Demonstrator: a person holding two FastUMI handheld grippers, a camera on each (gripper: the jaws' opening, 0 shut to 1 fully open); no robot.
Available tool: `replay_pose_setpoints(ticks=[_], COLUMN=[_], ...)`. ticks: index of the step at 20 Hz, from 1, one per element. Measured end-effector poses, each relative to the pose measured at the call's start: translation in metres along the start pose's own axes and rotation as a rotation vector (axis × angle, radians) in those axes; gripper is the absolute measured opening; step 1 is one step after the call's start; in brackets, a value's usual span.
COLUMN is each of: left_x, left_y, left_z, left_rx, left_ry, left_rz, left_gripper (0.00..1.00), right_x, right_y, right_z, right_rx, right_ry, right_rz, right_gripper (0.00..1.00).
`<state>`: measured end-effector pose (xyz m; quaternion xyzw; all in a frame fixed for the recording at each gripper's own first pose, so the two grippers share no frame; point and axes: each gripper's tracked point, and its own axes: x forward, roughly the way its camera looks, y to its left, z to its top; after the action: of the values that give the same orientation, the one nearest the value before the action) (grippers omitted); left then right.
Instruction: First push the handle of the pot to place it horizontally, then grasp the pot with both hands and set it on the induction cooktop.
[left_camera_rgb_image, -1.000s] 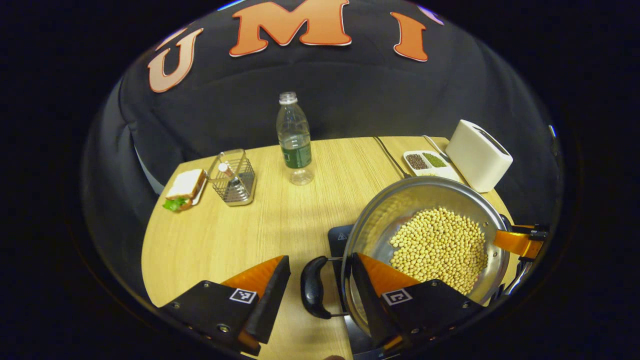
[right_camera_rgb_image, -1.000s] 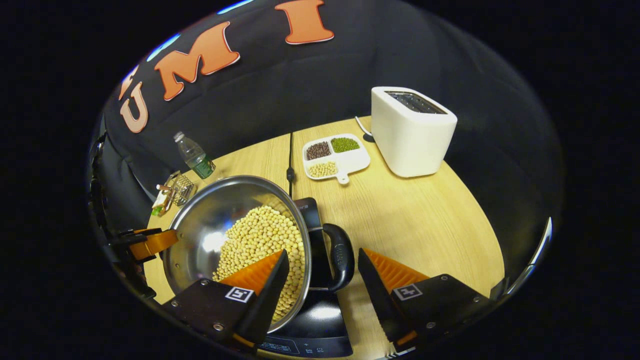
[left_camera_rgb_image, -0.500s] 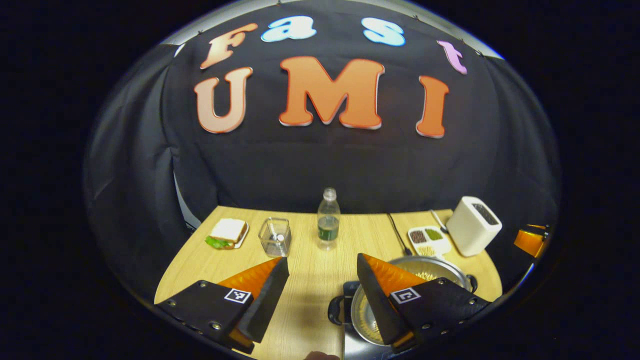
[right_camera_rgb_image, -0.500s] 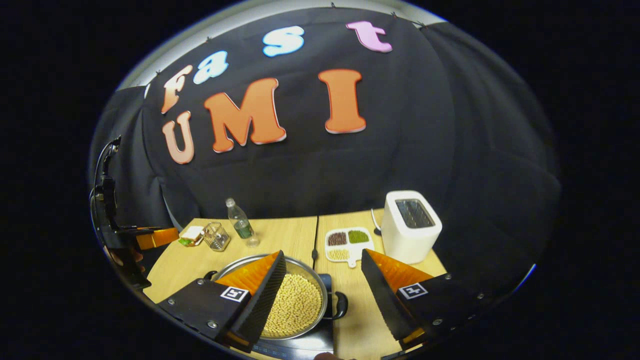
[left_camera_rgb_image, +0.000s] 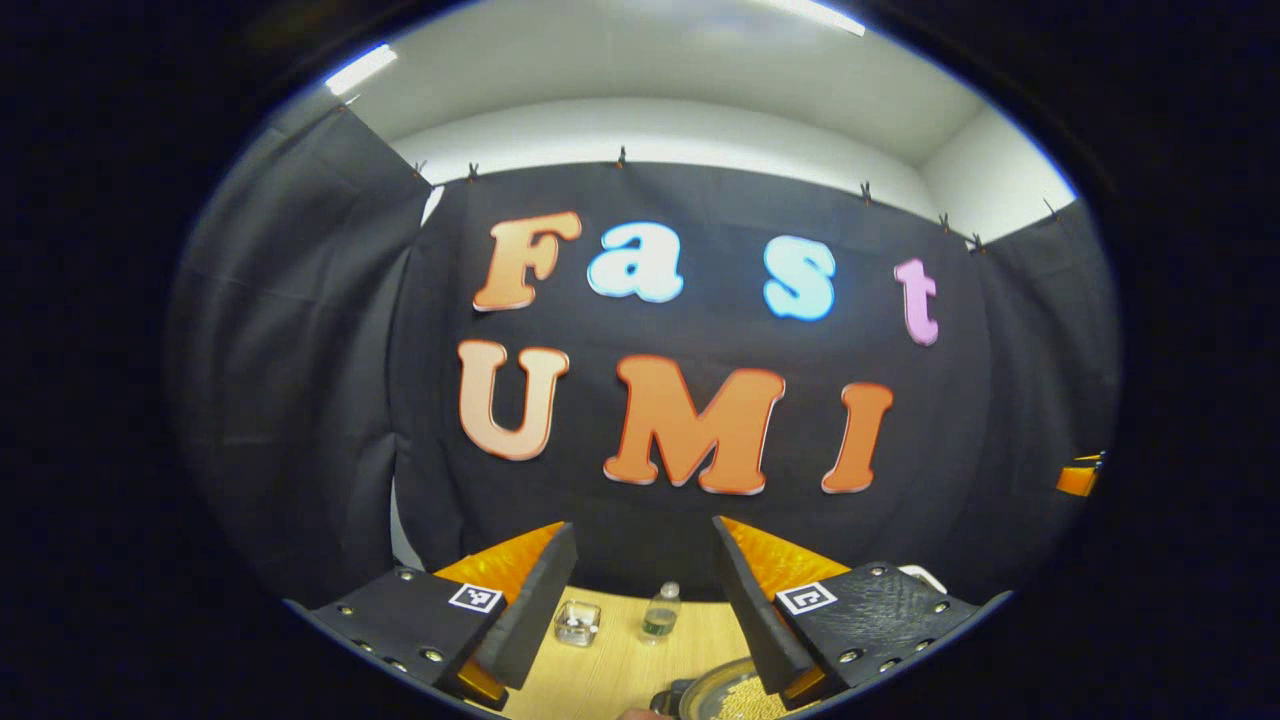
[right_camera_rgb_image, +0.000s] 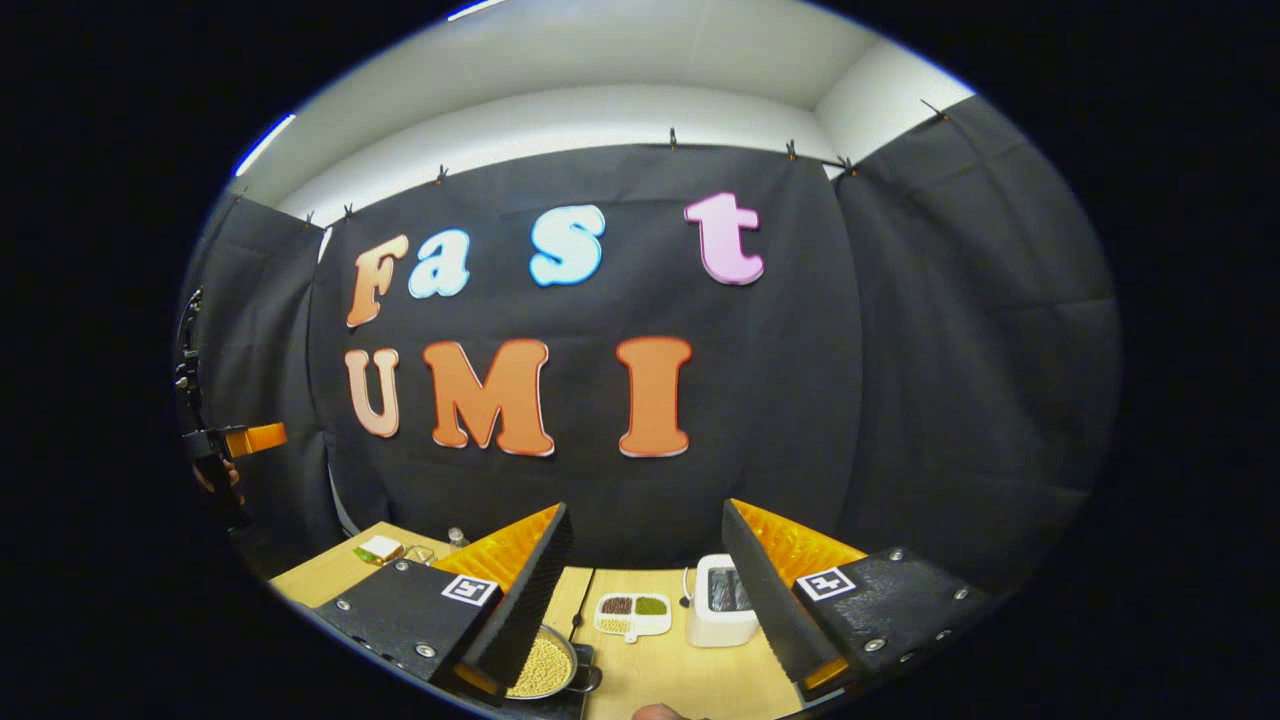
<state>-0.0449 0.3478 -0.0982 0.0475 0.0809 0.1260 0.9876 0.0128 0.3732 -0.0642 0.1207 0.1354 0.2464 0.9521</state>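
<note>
The steel pot (right_camera_rgb_image: 545, 668) full of pale beans sits far below on the black induction cooktop (right_camera_rgb_image: 584, 652), with its black side handle (right_camera_rgb_image: 590, 680) pointing right. In the left gripper view the pot's rim (left_camera_rgb_image: 722, 700) peeks out at the bottom edge. My right gripper (right_camera_rgb_image: 645, 510) is open, high above the table and facing the booth wall, with nothing between its fingers. My left gripper (left_camera_rgb_image: 642, 530) is likewise open, raised and bare. The left gripper (right_camera_rgb_image: 240, 440) also appears at the far left of the right gripper view, and the right gripper (left_camera_rgb_image: 1078, 480) at the far right of the left one.
On the wooden table (right_camera_rgb_image: 690, 680) stand a white toaster (right_camera_rgb_image: 718, 600), a divided dish of beans (right_camera_rgb_image: 632, 612), a water bottle (left_camera_rgb_image: 657, 613), a small holder (left_camera_rgb_image: 577, 623) and a sandwich (right_camera_rgb_image: 380, 548). A black cable (right_camera_rgb_image: 578, 605) runs back from the cooktop.
Both grippers have let go of the pot's handles and risen far above the table, tilting up toward the wall. The pot stays on the cooktop.
</note>
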Motion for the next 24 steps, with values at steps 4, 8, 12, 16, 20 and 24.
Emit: replay_pose_setpoints(ticks=[4, 8, 12, 16, 20, 24], left_x=[-0.007, -0.024, -0.029, -0.030, -0.028, -0.023], left_y=[0.016, 0.015, -0.017, -0.030, -0.019, 0.006], left_z=[0.074, 0.138, 0.179, 0.201, 0.215, 0.213], left_rx=[-0.063, -0.034, -0.071, -0.190, -0.156, -0.141], left_ry=[-0.092, -0.227, -0.300, -0.278, -0.304, -0.313], left_rz=[0.020, 0.040, -0.024, -0.078, -0.074, 0.012], left_gripper=[0.82, 0.81, 0.81, 0.82, 0.82, 0.81], right_x=[-0.019, -0.047, -0.054, -0.063, -0.071, -0.073], right_y=[-0.016, 0.010, 0.020, 0.033, 0.036, 0.024], right_z=[0.059, 0.099, 0.155, 0.198, 0.217, 0.213], right_rx=[-0.072, -0.130, -0.101, -0.097, -0.111, -0.138], right_ry=[-0.092, -0.124, -0.212, -0.287, -0.321, -0.270], right_rz=[-0.015, 0.048, 0.029, 0.045, 0.031, -0.061], right_gripper=[0.93, 0.93, 0.97, 0.95, 0.96, 0.95])
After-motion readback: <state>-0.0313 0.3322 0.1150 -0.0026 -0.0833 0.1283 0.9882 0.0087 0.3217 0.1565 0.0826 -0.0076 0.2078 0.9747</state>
